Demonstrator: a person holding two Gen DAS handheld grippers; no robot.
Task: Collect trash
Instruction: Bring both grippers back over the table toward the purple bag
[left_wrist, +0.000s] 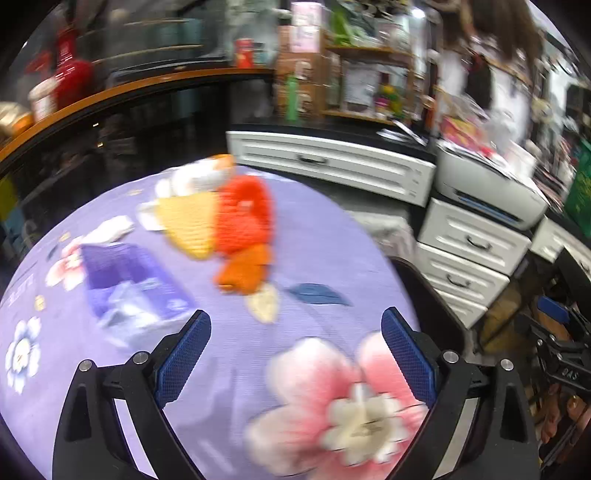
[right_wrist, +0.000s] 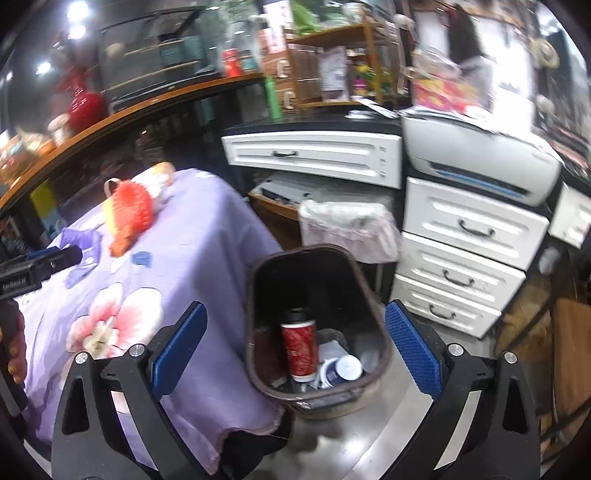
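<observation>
My left gripper (left_wrist: 295, 325) is open and empty above a table with a purple flowered cloth (left_wrist: 325, 236). On the cloth lie a purple wrapper (left_wrist: 129, 284), white paper scraps (left_wrist: 110, 227) and a yellow, red and orange knitted item (left_wrist: 229, 225). My right gripper (right_wrist: 295, 321) is open and empty above a dark brown trash bin (right_wrist: 373, 317) on the floor beside the table (right_wrist: 207, 258). The bin holds a red can (right_wrist: 300, 345) and a white-and-blue cup (right_wrist: 343, 369). The left gripper (right_wrist: 40, 266) shows at the right wrist view's left edge.
White drawer units (right_wrist: 461, 258) and a printer (right_wrist: 480, 158) stand behind the bin. A second bin lined with a clear bag (right_wrist: 347, 225) sits behind the brown one. A curved counter (left_wrist: 129, 92) with cluttered shelves rings the back.
</observation>
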